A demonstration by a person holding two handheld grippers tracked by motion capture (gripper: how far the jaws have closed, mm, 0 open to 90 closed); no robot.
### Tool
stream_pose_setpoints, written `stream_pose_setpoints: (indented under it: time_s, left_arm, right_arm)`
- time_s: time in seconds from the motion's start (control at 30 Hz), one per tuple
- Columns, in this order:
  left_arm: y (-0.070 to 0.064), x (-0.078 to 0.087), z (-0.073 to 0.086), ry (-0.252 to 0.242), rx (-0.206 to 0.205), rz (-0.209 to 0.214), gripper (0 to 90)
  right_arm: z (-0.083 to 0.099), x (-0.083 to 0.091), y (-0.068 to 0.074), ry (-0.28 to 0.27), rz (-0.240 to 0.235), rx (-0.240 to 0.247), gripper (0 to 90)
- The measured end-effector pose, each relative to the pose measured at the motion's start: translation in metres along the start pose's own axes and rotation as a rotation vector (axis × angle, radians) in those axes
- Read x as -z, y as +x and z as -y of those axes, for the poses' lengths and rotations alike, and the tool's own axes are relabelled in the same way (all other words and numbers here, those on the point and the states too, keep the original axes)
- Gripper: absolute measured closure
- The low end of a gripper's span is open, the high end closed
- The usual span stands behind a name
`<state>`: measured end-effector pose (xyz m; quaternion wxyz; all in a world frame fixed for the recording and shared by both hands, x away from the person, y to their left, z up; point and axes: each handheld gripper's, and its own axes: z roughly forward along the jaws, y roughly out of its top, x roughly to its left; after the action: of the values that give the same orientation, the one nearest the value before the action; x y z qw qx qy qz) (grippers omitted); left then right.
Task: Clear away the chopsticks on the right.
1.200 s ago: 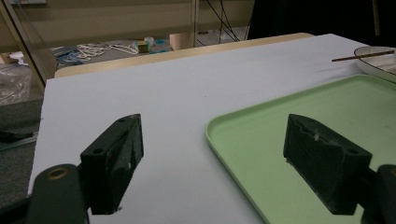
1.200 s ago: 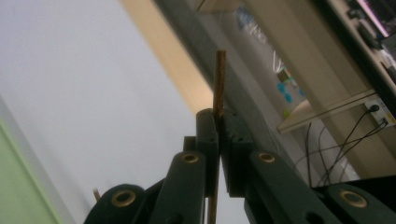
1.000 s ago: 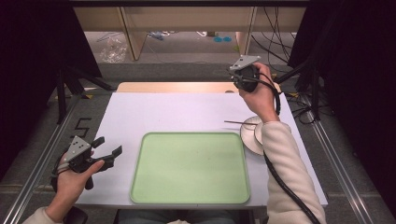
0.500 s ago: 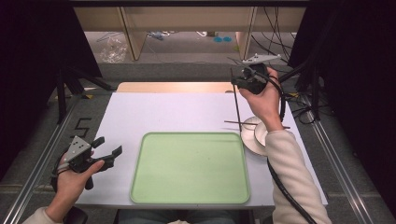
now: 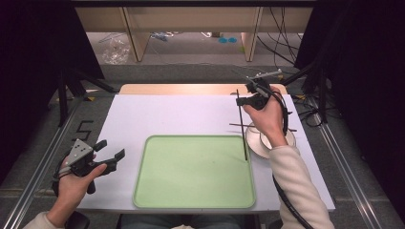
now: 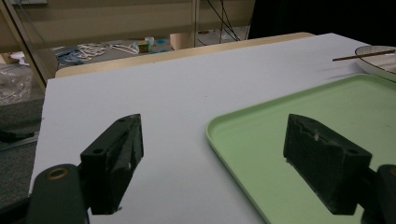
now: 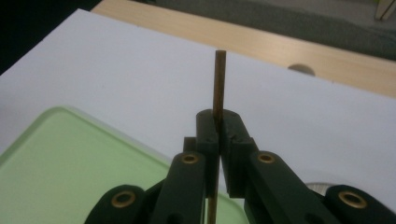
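Right hand-held gripper [image 5: 240,100] lifted chopstick [image 5: 242,129]; 1 remains across bowl [image 5: 272,143]

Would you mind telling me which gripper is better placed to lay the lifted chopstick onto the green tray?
The right gripper, probably: its jaws are already shut on the chopstick, whose lower end hangs at the green tray's right rim. The left gripper is open, holding nothing, beside the tray's left edge.

Left claw [image 5: 111,153] agape, held low; right claw [image 5: 239,101] clamped, raised, far side.
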<state>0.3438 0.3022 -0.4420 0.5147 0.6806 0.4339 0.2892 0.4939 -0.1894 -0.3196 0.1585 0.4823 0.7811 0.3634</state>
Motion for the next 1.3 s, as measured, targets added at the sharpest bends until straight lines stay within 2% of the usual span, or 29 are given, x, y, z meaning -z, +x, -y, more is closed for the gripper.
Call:
stream_pose_setpoints:
  time_s: [0.1,0.17,0.23,0.27,0.3,0.33,0.37,0.5,0.53,0.67,0.7,0.77,0.83,0.87,0.9,0.93,0.97,1.03,1.07,1.13,1.2,1.27,1.3]
  left_arm:
    - [0.000,0.000,0.000,-0.001,0.001,0.000,20.1]
    - [0.000,0.000,0.000,-0.001,0.001,0.000,20.1]
    - [0.000,0.000,0.000,-0.001,0.001,0.000,20.1]
    - [0.000,0.000,0.000,-0.001,0.001,0.001,20.1]
    - [0.000,0.000,0.000,-0.002,0.000,0.001,20.1]
    - [0.000,0.000,0.000,-0.003,-0.001,0.003,20.0]
    - [0.000,0.000,0.000,-0.002,0.000,0.002,20.0]
    - [0.000,0.000,0.000,-0.002,0.001,0.002,20.1]
    - [0.000,-0.001,0.000,-0.003,0.001,0.002,20.1]
    - [0.000,0.000,0.000,-0.002,-0.001,0.002,20.1]
    - [0.000,0.000,0.000,-0.002,-0.001,0.001,20.1]
    - [0.000,-0.001,0.000,-0.002,0.000,0.002,20.1]
    - [0.000,0.000,0.000,-0.001,-0.002,0.002,20.0]
    - [0.000,0.000,0.000,-0.002,0.000,0.002,20.0]
    - [0.000,0.000,0.000,-0.002,-0.002,0.002,20.0]
    - [0.000,0.000,0.000,-0.002,-0.002,0.002,20.0]
    - [0.000,0.000,0.000,-0.002,-0.003,0.002,20.0]
    - [-0.001,0.000,0.000,-0.002,-0.001,0.003,20.0]
    - [0.000,0.000,0.000,-0.002,-0.002,0.002,20.0]
    - [0.000,0.000,0.000,-0.002,-0.002,0.002,20.0]
    - [0.000,0.000,0.000,-0.001,-0.003,0.002,20.0]
    - [0.000,0.000,0.000,-0.002,-0.003,0.003,20.0]
    - [0.000,0.000,0.000,-0.002,-0.004,0.003,20.0]
  right_arm:
    - [0.006,-0.005,0.001,0.057,0.028,-0.031,88.0]
    - [0.012,-0.008,0.000,0.061,0.034,-0.060,88.0]
    - [0.016,-0.011,0.001,0.085,0.044,-0.092,88.0]
    - [0.019,-0.013,0.003,0.101,0.053,-0.124,87.9]
    - [0.021,-0.014,0.004,0.143,0.060,-0.146,87.9]
    - [0.027,-0.018,0.006,0.162,0.056,-0.208,87.9]
    - [0.027,-0.018,0.006,0.162,0.056,-0.208,87.9]
    - [0.037,-0.028,0.007,0.234,0.073,-0.246,87.9]
    - [0.039,-0.031,0.011,0.276,0.075,-0.325,87.9]
    - [0.048,-0.043,0.014,0.363,0.115,-0.397,87.9]
    - [0.050,-0.045,0.012,0.363,0.121,-0.381,87.9]
    - [0.053,-0.051,0.015,0.422,0.143,-0.433,87.9]
    - [0.057,-0.056,0.015,0.452,0.160,-0.429,87.9]
    - [0.058,-0.058,0.016,0.479,0.168,-0.457,87.9]
    - [0.061,-0.061,0.014,0.468,0.166,-0.417,87.9]
    - [0.061,-0.062,0.016,0.498,0.168,-0.445,87.9]
    - [0.064,-0.065,0.014,0.493,0.167,-0.417,87.8]
    - [0.065,-0.066,0.014,0.495,0.167,-0.410,87.8]
    - [0.064,-0.067,0.017,0.521,0.179,-0.458,87.8]
    - [0.065,-0.068,0.016,0.521,0.173,-0.442,87.8]
    - [0.067,-0.070,0.014,0.498,0.173,-0.404,87.7]
    - [0.067,-0.071,0.014,0.500,0.172,-0.398,87.6]
    - [0.065,-0.071,0.017,0.530,0.182,-0.446,87.6]
